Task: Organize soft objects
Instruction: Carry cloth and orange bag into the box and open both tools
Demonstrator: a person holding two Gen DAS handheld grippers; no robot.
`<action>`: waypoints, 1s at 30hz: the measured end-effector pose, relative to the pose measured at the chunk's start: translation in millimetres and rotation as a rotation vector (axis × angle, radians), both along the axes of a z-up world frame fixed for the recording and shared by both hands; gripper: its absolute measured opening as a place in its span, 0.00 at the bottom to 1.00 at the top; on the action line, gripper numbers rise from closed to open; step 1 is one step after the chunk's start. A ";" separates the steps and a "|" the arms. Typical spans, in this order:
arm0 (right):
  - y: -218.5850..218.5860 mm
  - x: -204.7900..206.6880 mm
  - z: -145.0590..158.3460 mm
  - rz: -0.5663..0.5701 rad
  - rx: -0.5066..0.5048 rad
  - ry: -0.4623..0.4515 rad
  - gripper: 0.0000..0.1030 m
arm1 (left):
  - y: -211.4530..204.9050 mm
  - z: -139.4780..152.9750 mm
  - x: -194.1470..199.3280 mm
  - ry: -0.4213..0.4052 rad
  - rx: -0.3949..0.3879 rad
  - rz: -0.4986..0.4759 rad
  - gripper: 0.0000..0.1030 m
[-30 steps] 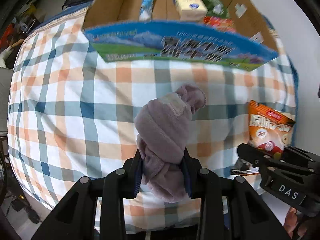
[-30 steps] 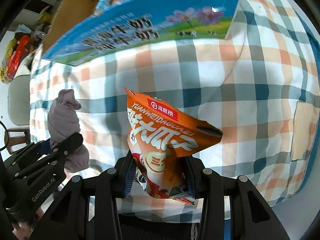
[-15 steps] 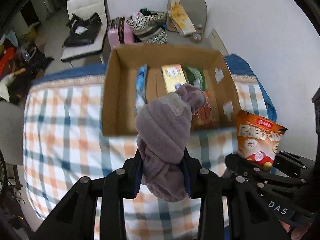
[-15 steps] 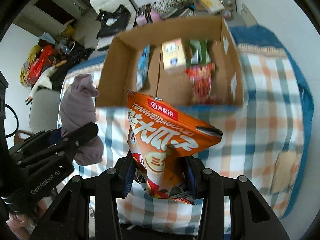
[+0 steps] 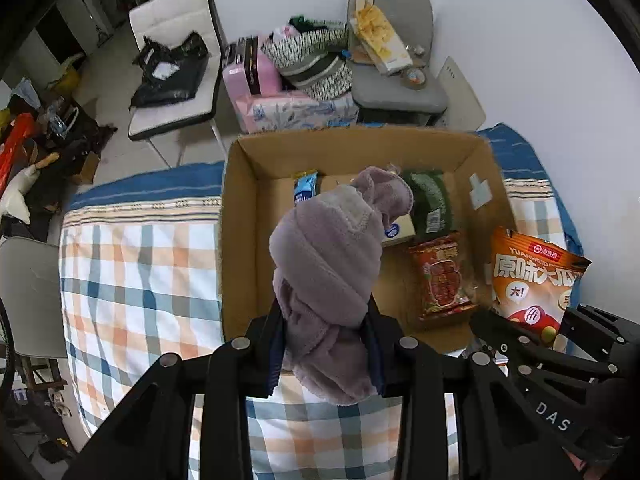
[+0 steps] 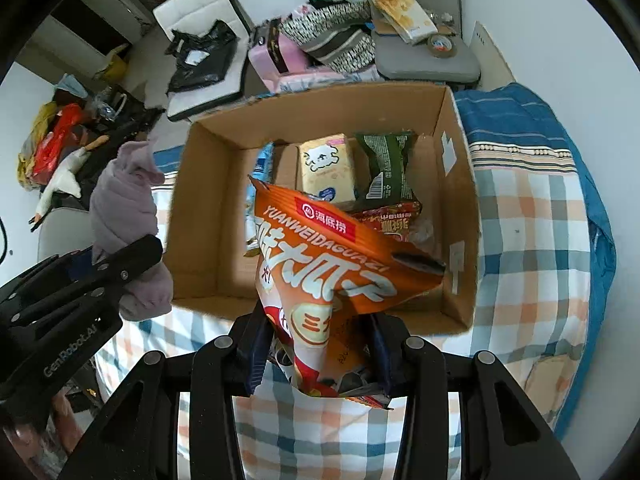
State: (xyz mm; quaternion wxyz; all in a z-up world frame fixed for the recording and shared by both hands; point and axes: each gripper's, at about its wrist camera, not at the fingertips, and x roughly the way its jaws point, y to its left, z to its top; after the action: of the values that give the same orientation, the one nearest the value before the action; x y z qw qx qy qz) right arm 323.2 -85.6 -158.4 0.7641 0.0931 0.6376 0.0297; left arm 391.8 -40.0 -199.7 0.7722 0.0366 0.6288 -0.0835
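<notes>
My left gripper (image 5: 326, 354) pinches the knotted purple towel (image 5: 332, 276) mid-bundle: soft, light. My right gripper (image 6: 320, 354) pinches the crinkly sunflower-seed bag (image 6: 340, 276) low.

Bare box floor (image 6: 216, 248) left of snacks (image 6: 384, 168)

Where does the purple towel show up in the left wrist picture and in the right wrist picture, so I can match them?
Left wrist: purple towel sits dead centre, clamped in the left gripper.
Right wrist: purple towel is at the left edge, above the black gripper.
Shared landmark: cardboard box beyond it.
</notes>
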 end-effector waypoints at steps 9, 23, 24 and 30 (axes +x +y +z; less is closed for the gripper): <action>2.7 31.4 -64.2 0.003 0.003 0.095 0.44 | -9.5 -80.5 26.8 0.201 -0.035 0.006 0.30; 5.6 44.1 -115.7 0.038 0.008 0.180 0.45 | -25.8 -124.2 33.2 0.320 -0.063 -0.019 0.33; 6.5 44.6 -117.4 0.039 0.006 0.186 0.45 | -26.4 -125.0 34.7 0.322 -0.048 -0.016 0.33; 5.2 46.3 -128.7 0.036 0.003 0.212 0.60 | -26.0 -128.1 40.2 0.325 -0.038 0.014 0.41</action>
State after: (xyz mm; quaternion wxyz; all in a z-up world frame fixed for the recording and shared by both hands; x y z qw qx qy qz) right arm 369.5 -80.4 -287.1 0.6916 0.0856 0.7164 0.0342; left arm 432.1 -66.0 -327.8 0.6614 0.0033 0.7440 -0.0949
